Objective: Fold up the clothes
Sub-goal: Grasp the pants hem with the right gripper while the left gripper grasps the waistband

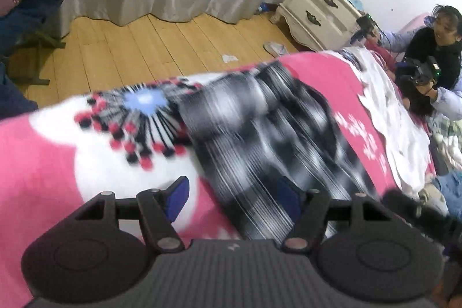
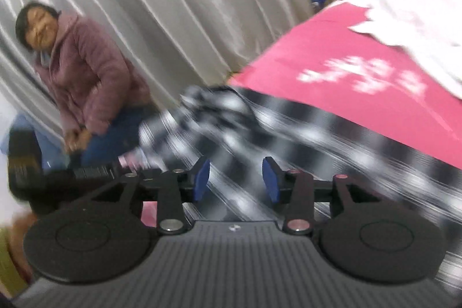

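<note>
step: reaching for garment | checked garment (image 1: pixel 260 134) lies across the bed (image 1: pixel 37 163) near its curtain-side edge | left tongs (image 1: pixel 234 198) apart, right tongs (image 2: pixel 234 181) apart, both empty | next: likely clamp an edge, lift, fold

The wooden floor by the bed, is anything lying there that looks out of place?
Yes. In the left wrist view, a crumpled white scrap of paper and a pale slipper-like thing lie loose on the yellow wooden floor near the cream nightstand. They look dropped. Both are too small to identify surely.
</note>
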The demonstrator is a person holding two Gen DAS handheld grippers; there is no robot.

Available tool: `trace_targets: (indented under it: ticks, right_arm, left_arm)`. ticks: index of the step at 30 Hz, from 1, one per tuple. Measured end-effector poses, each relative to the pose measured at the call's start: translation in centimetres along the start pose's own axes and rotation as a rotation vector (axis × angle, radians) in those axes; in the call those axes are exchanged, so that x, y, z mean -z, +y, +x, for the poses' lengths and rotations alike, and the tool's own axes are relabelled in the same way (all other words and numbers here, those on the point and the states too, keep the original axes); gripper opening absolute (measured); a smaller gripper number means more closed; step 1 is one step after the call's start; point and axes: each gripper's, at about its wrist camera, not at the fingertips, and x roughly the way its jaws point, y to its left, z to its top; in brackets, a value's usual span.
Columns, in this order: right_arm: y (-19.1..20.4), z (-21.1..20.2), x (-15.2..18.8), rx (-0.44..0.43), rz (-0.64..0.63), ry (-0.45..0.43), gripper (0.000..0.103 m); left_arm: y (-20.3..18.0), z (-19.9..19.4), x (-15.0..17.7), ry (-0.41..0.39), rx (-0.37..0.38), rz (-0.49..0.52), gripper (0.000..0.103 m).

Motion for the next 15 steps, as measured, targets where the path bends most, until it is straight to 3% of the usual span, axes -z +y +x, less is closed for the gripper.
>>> trace_targets:
  ticks: [8, 13, 15]
  right_arm:
    - [1.2, 6.7, -3.0, -0.087, 0.180, 0.027, 0.048]
    - [0.7, 7.9, -2.8, -0.047, 0.230, 0.029, 0.048]
    - [0.5, 8.1, -2.7, -0.058, 0.251, 0.027, 0.048]
  left_arm:
    - [3.8, 0.9, -2.2, -0.010, 0.104, -0.061, 0.061]
    - [3.6, 1.7, -3.1, -0.038, 0.135, -0.045, 0.027]
    - [2.5, 1.1, -2.9, -0.073, 0.126, 0.019, 0.022]
